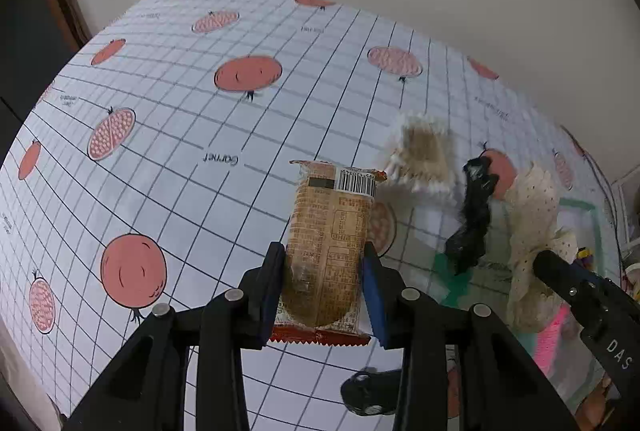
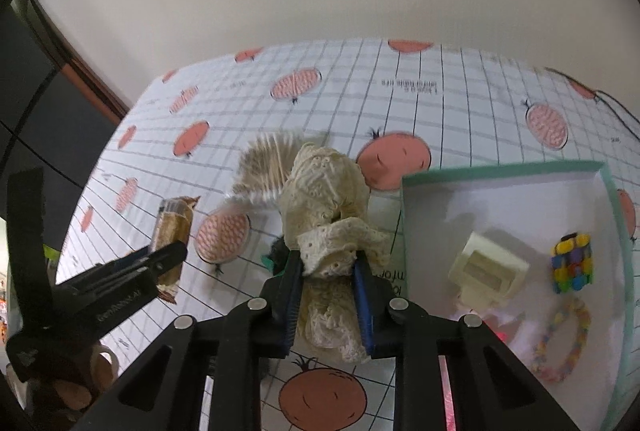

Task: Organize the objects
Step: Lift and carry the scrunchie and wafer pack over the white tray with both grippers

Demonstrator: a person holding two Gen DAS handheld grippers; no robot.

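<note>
My left gripper (image 1: 324,263) is shut on a brown snack packet (image 1: 330,231) with a barcode, held above the tablecloth; the same packet (image 2: 172,231) shows at the left of the right wrist view. My right gripper (image 2: 326,267) is shut on a cream lace scrunchie (image 2: 326,207), which also appears at the right of the left wrist view as the scrunchie (image 1: 534,231). A black fuzzy hair tie (image 1: 474,215) hangs beside it. A pack of cotton swabs (image 1: 424,155) lies on the cloth behind.
A green-rimmed white box (image 2: 504,171) at the right holds a cream clip (image 2: 486,271), a multicoloured bead piece (image 2: 572,263) and a pastel bead bracelet (image 2: 564,347). The table wears a grid cloth (image 1: 180,135) with pomegranate prints. A black object (image 1: 368,393) lies under my left gripper.
</note>
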